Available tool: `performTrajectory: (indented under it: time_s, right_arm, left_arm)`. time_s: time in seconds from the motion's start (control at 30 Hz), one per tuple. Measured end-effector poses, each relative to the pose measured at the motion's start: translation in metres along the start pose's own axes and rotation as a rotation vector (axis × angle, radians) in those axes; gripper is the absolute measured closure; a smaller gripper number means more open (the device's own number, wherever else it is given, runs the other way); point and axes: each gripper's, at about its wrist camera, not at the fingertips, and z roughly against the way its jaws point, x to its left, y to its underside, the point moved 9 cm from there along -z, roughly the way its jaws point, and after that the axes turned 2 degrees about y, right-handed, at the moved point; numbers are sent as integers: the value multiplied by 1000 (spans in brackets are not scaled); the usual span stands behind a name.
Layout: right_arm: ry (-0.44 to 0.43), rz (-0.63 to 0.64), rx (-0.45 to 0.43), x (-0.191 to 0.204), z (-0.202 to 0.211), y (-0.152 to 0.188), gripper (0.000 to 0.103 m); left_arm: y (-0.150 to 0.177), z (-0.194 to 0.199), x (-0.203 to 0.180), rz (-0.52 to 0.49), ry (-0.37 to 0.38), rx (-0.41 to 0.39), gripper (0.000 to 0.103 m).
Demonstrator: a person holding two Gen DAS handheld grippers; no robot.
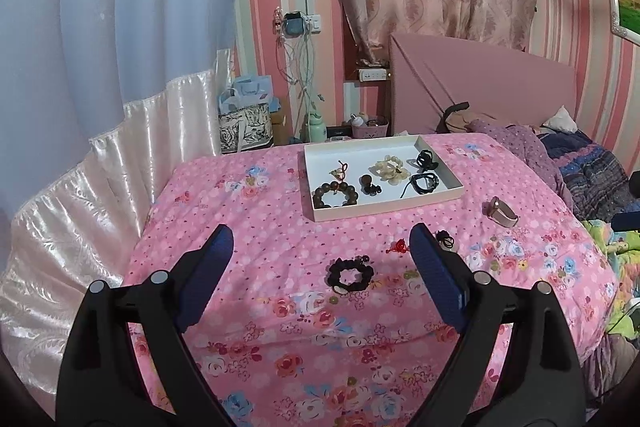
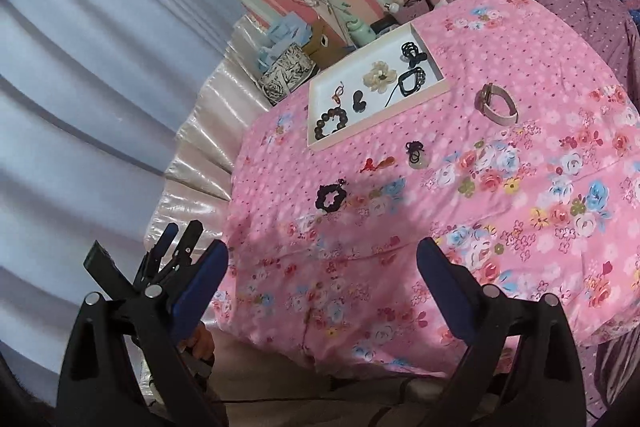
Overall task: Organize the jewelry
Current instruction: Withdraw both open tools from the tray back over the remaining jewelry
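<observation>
Left wrist view: black bracelet ahead, between wide tongs

The left tongs stand released, empty — the black bracelet lies on the bed just ahead, lined up between the jaws, nearer this hand. Right of it, a red charm, then a watch. The tray sits far. The right tongs gape too, empty. A small dark piece is half-hidden behind the right jaw.

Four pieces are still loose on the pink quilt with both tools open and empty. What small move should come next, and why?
Probably lower the left tool onto the black beaded bracelet. It lies almost between that tool's open fingers, nearest of the loose pieces, while the white tray beyond has bare floor for it. The right tool is open too, but sits farther back.
</observation>
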Motion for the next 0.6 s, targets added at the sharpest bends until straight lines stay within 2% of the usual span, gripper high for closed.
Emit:
performTrajectory:
  time_s: [0.1,0.2,0.33,0.6]
  right_arm:
    - [0,17,-38,4,5,-2,8]
    - [-26,26,-39,8,8,-3,8]
    - [-33,16,-52,10,10,-4,8]
    - [-53,49,-64,28,4,-6,8]
  left_arm:
    - [-5,15,10,26,11,-23,14]
    - [-13,35,17,26,35,-53,14]
    - [-23,55,30,-34,-28,-92,14]
    - [-12,44,35,-6,1,-54,14]
